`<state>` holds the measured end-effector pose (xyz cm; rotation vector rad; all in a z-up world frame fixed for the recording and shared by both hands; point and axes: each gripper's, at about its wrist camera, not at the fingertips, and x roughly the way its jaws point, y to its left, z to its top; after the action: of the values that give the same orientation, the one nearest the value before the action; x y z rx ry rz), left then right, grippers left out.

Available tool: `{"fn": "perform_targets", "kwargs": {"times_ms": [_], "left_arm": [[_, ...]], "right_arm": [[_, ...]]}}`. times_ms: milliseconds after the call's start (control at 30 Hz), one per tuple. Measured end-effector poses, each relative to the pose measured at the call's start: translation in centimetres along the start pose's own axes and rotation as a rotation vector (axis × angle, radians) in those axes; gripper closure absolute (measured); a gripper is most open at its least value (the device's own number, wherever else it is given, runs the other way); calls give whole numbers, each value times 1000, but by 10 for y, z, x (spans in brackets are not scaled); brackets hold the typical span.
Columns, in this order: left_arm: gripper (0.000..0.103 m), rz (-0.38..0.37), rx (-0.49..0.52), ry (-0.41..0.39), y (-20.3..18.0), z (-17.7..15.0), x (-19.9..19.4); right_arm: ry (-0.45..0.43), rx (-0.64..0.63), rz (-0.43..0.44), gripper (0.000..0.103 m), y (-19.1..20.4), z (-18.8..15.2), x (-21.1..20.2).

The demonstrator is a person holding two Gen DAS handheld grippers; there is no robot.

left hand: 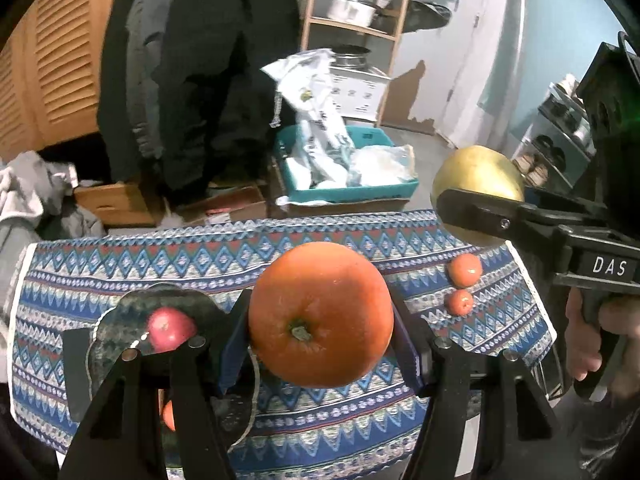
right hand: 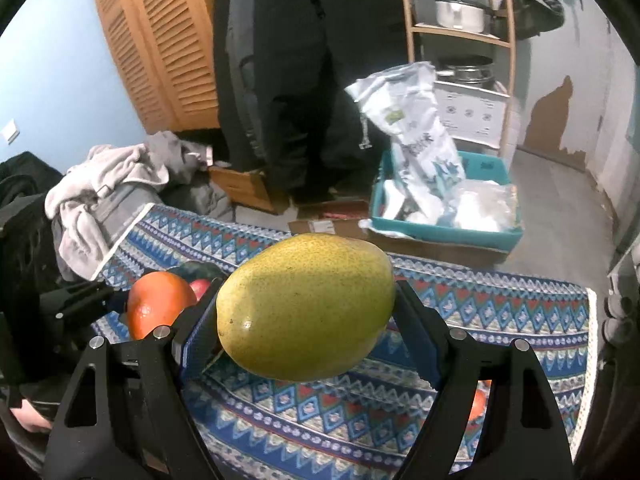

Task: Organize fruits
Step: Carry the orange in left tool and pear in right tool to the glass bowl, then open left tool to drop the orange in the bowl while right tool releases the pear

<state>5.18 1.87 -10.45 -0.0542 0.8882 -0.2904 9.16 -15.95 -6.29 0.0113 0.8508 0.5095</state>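
Two tools, left [left hand: 320,316] round orange [left hand: 320,314], right [right hand: 306,312] round mango [right hand: 306,308].

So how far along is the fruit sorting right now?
Done: a red apple sits on the dark plate. In hand: the left gripper holds an orange, the right gripper a mango. Left: two small tangerines on the cloth.

1. I see a dim room with soft light from above.
2. A small shine sits on the orange [left hand: 320,314] and the mango [right hand: 306,308].
3. The edges bend round and go black.
4. Far things look a bit blurry.
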Motion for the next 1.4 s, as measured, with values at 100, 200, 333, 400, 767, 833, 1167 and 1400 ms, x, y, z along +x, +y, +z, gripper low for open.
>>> {"fn": "perform_targets", "kwargs": {"times_ms": [100, 200, 333, 400, 767, 833, 1167, 1400], "left_arm": [[38, 13, -27, 0, 18, -1, -2], [38, 26, -57, -2, 36, -4, -4], [38, 46, -94, -4, 59, -7, -7], [38, 61, -110, -3, 72, -9, -7], [38, 137, -224, 44, 147, -33, 4], [38, 146, -251, 60, 161, -39, 8], [38, 176, -344, 144, 212, -64, 39], [38, 172, -395, 191, 230, -76, 54]], "right_arm": [[9, -9, 16, 22, 11, 3, 10], [24, -22, 35, 22, 25, 7, 23], [47, -40, 57, 22, 42, 13, 42], [59, -49, 71, 22, 51, 14, 52], [141, -71, 147, 22, 93, 17, 113], [160, -75, 165, 22, 101, 16, 125], [254, -110, 217, 22, 135, 2, 173], [316, -124, 233, 22, 149, -9, 200]]}}
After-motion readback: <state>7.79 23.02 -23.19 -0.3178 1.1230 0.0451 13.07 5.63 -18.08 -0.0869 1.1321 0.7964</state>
